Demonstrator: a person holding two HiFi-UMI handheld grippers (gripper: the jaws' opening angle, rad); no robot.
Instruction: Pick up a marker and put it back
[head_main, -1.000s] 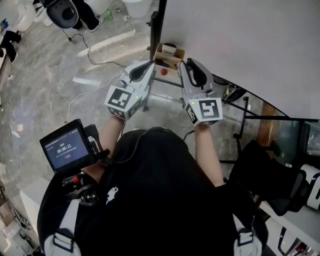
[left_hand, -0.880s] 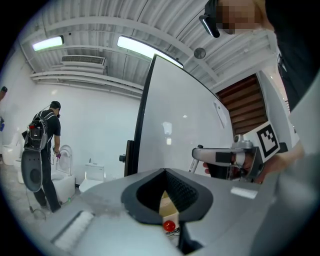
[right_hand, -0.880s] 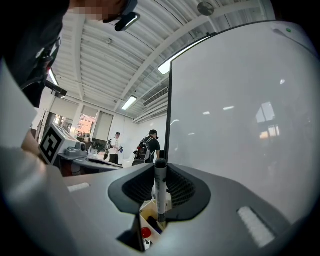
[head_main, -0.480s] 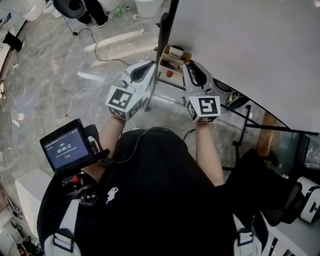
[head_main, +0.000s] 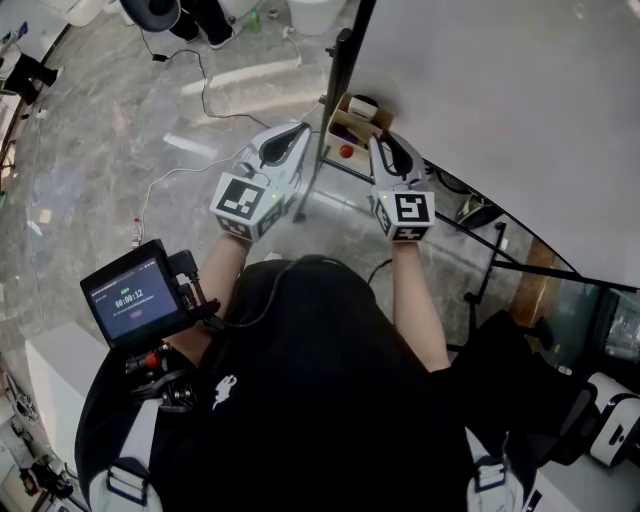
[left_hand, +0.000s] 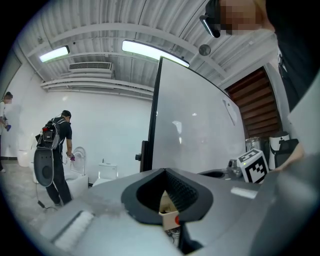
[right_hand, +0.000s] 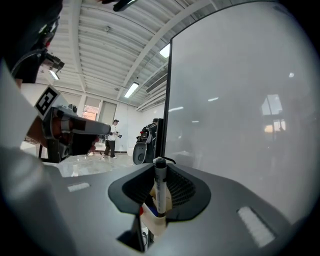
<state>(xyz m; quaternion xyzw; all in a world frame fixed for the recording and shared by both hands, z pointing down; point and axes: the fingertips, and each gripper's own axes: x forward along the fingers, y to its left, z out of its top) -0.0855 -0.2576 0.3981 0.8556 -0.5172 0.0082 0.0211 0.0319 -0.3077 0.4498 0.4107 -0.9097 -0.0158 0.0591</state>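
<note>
Masking marker (right_hand: 160, 187) overhead: right hand-held gripper (head_main: 383, 142)

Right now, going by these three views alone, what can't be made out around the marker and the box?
Marker: in the head view it is hidden by the right gripper. In the right gripper view its lower end is lost against the box.
Contents of the box: too small in the head view. In the left gripper view only a sliver shows between the jaws.
Red object: too small in the head view to identify.
</note>
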